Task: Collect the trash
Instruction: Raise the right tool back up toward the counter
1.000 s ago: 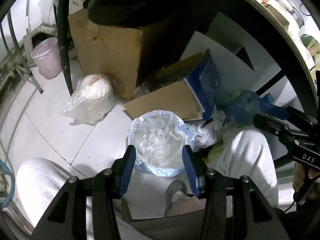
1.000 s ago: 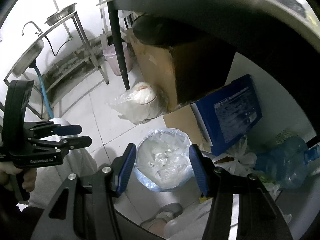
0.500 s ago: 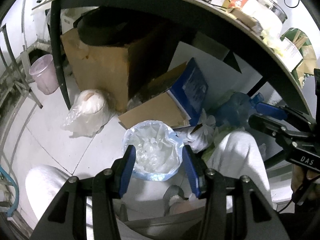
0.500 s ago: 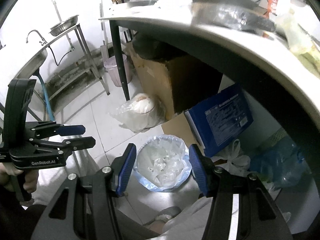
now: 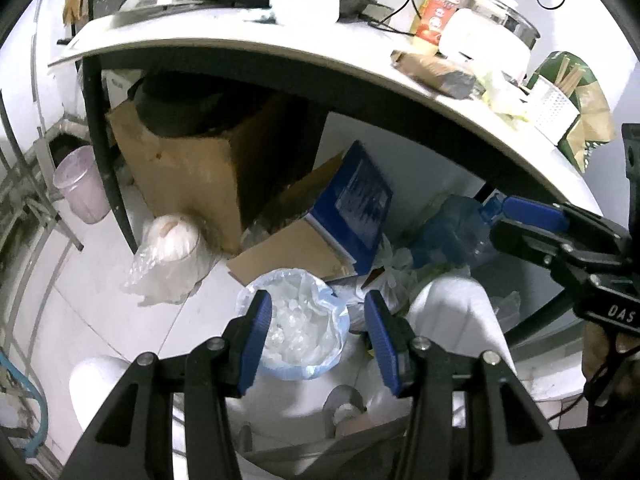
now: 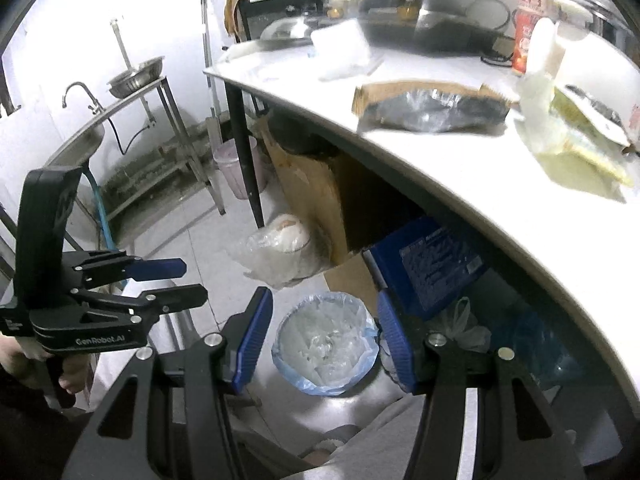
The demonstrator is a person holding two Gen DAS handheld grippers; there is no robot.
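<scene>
A small bin lined with a pale blue bag (image 5: 294, 322) stands on the floor under the white table and holds crumpled clear plastic; it also shows in the right wrist view (image 6: 326, 342). My left gripper (image 5: 318, 338) is open and empty, well above the bin. My right gripper (image 6: 325, 344) is open and empty, also above it. On the table (image 6: 460, 168) lie a brown and black wrapper (image 6: 430, 108), a white tissue wad (image 6: 340, 48) and crumpled packaging (image 6: 580, 132).
Under the table are a brown cardboard box (image 5: 192, 172), a blue box (image 5: 354, 204), a bagged white bowl (image 5: 170, 242) and a blue water jug (image 5: 452, 236). A pink bin (image 5: 80, 186) stands by a metal sink stand (image 6: 132, 120). My knees flank the bin.
Both grippers have risen and tilted up, away from the bin. The tabletop and its clutter have come into view. Both stay open.
</scene>
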